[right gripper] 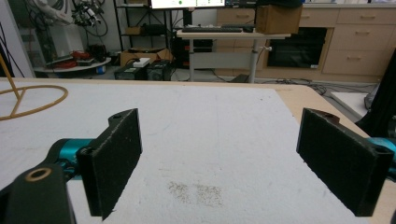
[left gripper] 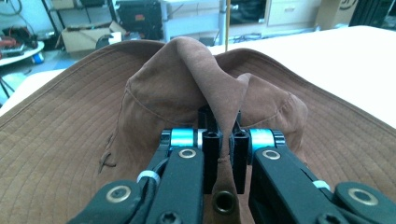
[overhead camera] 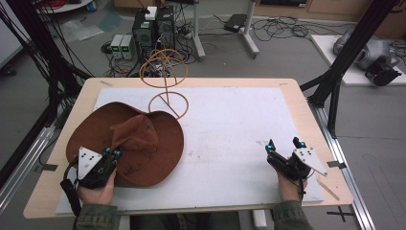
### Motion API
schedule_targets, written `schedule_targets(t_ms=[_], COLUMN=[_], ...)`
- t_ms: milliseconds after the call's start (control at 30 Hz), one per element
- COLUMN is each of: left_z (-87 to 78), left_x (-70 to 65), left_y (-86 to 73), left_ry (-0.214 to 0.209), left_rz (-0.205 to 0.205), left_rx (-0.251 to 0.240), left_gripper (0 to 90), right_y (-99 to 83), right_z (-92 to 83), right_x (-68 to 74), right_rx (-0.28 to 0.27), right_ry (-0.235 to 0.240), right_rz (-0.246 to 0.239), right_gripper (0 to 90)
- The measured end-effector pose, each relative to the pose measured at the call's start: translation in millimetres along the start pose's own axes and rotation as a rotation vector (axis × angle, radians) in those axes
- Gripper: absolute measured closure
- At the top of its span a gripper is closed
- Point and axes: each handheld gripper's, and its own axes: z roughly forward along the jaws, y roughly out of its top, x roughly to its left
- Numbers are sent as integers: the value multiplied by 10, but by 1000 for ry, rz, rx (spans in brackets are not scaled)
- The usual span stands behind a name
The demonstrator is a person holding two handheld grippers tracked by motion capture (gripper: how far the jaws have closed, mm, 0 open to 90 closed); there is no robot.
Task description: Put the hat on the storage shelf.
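A brown wide-brimmed hat (overhead camera: 139, 139) lies on the left part of the white mat (overhead camera: 230, 120). My left gripper (overhead camera: 111, 153) sits at the hat's near edge, shut on a pinched fold of the hat's crown (left gripper: 219, 98); the fold rises between the two pads in the left gripper view. A wire hat stand (overhead camera: 165, 81) of tan loops stands on the mat behind the hat, its ring base (right gripper: 28, 98) also showing at the left of the right gripper view. My right gripper (overhead camera: 285, 143) rests on the mat at the near right, jaws wide apart, pads (right gripper: 114, 158) bare, with nothing between them.
The mat covers a light wooden table (overhead camera: 306, 115). Black frame posts (overhead camera: 352, 48) stand at the table's right, and computers with cables (overhead camera: 153, 28) sit on the floor beyond the far edge. A faint speckled stain (right gripper: 196, 191) marks the mat ahead of the right gripper.
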Motion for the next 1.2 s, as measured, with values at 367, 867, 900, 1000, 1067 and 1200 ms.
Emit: schedule_targets(t_ms=[367, 867, 900, 1000, 1067, 1200], left_z=[-108, -128, -126, -133, -149, -182], left_x=[-74, -51, -76, -103, -136, -184], left_y=[67, 185, 204, 235, 271, 323], left_ry=[-21, -55, -63, -76, -87, -93], left_rz=[50, -1, 1, 10, 9, 23], left_rx=[-118, -227, -246, -261, -279, -312], left_gripper=[878, 877, 877, 877, 876, 876], right_y=[-2, -11, -13, -14, -19, -21], right_z=[6, 26, 27, 27, 35, 41], right_x=[-6, -13, -14, -18, -29, -32], right_rx=[2, 7, 8, 9, 7, 7], right_ry=[0, -3, -5, -5, -8, -8], right_rz=[0, -6, -5, -6, -6, -6], right_gripper=[133, 133, 133, 133, 133, 133])
